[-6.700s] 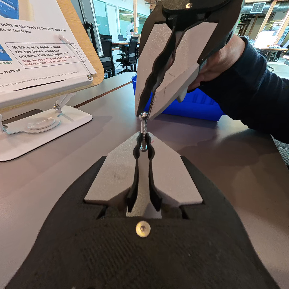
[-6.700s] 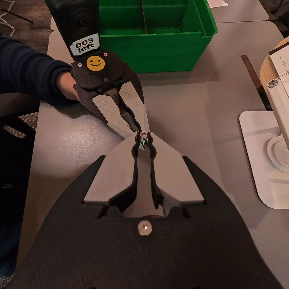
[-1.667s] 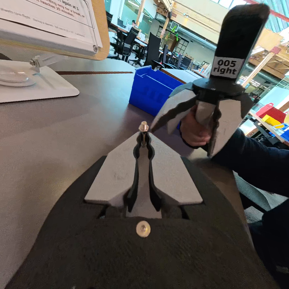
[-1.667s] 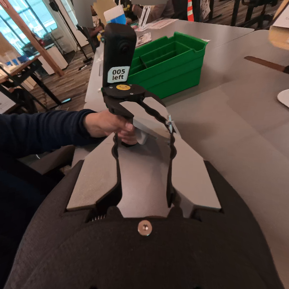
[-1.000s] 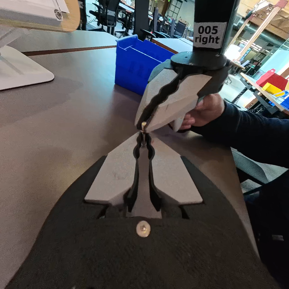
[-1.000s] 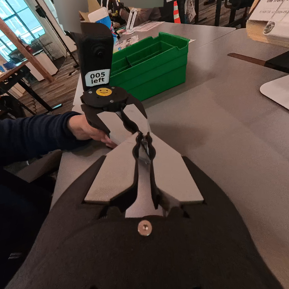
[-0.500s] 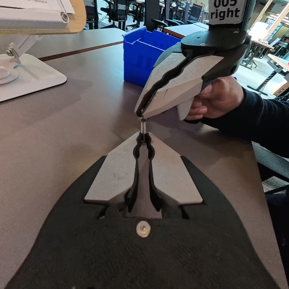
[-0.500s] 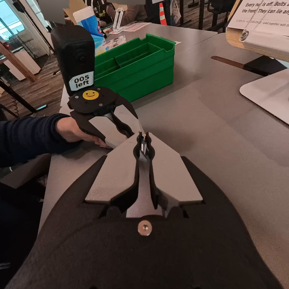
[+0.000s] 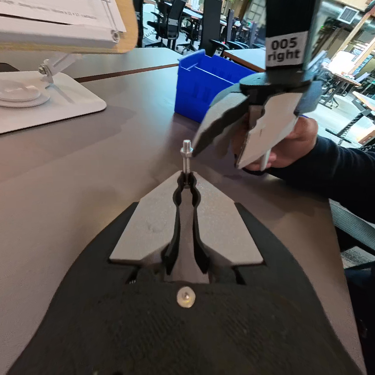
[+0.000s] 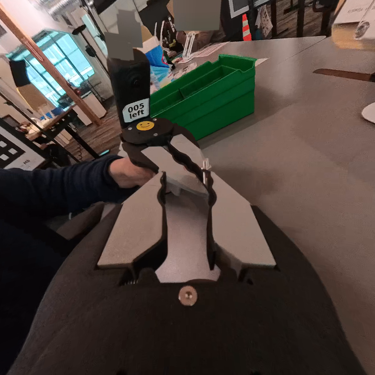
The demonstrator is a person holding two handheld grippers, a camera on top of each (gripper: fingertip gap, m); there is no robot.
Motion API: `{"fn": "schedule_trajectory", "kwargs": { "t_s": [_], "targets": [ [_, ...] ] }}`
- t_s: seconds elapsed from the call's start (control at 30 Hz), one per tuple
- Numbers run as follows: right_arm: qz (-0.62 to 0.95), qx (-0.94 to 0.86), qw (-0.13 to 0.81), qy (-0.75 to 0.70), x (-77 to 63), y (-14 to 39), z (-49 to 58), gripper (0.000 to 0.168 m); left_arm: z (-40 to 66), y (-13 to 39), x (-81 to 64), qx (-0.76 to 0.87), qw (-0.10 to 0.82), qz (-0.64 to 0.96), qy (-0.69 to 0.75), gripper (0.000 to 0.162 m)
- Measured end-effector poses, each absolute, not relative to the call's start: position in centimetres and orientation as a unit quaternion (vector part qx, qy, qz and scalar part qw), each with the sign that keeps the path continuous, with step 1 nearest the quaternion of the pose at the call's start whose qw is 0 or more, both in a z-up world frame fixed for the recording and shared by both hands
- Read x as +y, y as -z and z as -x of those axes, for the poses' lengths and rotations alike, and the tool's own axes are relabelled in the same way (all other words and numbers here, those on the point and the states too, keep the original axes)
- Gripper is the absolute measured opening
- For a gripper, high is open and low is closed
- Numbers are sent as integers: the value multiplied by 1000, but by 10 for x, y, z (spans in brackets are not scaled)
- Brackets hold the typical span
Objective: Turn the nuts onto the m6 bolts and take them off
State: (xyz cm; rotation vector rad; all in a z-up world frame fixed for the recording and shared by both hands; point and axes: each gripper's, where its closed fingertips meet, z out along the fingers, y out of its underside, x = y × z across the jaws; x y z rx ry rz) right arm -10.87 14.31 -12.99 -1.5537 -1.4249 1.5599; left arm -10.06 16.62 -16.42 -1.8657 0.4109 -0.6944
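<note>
My left gripper (image 9: 186, 178) is shut on the lower end of a silver M6 bolt (image 9: 186, 164), which stands upright out of its tips. A silver nut (image 9: 186, 151) sits on the thread near the bolt's top. My right gripper (image 10: 185, 175) is open and empty. In the left wrist view it (image 9: 217, 160) hangs just right of the bolt, one fingertip (image 9: 195, 152) close beside the nut. In the right wrist view the bolt (image 10: 205, 174) and nut (image 10: 206, 163) show by my right finger.
A blue bin (image 9: 205, 91) stands behind the right gripper. A green divided bin (image 10: 213, 105) stands behind the left gripper. A white stand base (image 9: 50, 101) with a tilted board sits at the far left. The grey table (image 9: 81, 162) lies below. The tips of both grippers are at nearly the same place.
My right gripper was shut on the nut at the bolt's top. It has opened, let go and drawn back to the right. The nut stays on the bolt.
</note>
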Motion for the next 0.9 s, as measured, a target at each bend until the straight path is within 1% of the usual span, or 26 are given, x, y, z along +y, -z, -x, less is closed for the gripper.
{"fn": "schedule_trajectory", "kwargs": {
  "t_s": [0.03,0.07,0.1,0.2,0.3,0.33,0.4,0.43,0.47,0.53,0.63,0.7,0.77,0.8,0.83,0.9],
  "targets": [
    [561,-536,273,-569,143,127,106,15,109,166,169,157,525,788,280,3],
    [556,-532,286,-571,144,121,105,13,115,168,171,146,524,791,280,3],
    [557,-523,289,-576,146,117,104,15,119,169,172,136,521,792,286,3],
    [583,-498,286,-575,157,118,105,34,113,164,170,142,525,778,314,3],
    [608,-493,294,-548,165,133,111,43,93,161,162,170,517,770,334,3],
    [606,-500,288,-548,161,135,112,43,90,162,161,174,515,770,334,3],
    [591,-524,256,-558,146,138,112,36,97,167,166,161,515,781,314,4],
    [576,-539,243,-564,138,137,110,20,107,170,171,142,516,789,302,3],
    [560,-549,236,-574,132,133,107,0,116,172,174,124,517,793,296,3],
    [562,-539,250,-575,136,128,106,6,127,174,177,116,518,798,286,3],
    [596,-521,282,-542,155,134,109,27,116,169,172,140,524,786,296,3],
    [611,-511,290,-530,162,140,110,31,98,165,166,165,518,776,319,3],
    [610,-508,283,-538,160,141,112,28,85,165,161,190,515,771,322,3],
    [609,-512,279,-537,158,143,112,12,83,167,160,197,514,773,315,3],
    [611,-516,283,-530,158,144,113,7,83,168,160,200,513,775,310,3],
    [612,-522,291,-517,157,146,113,7,84,169,160,200,511,776,309,3]
  ]
}}
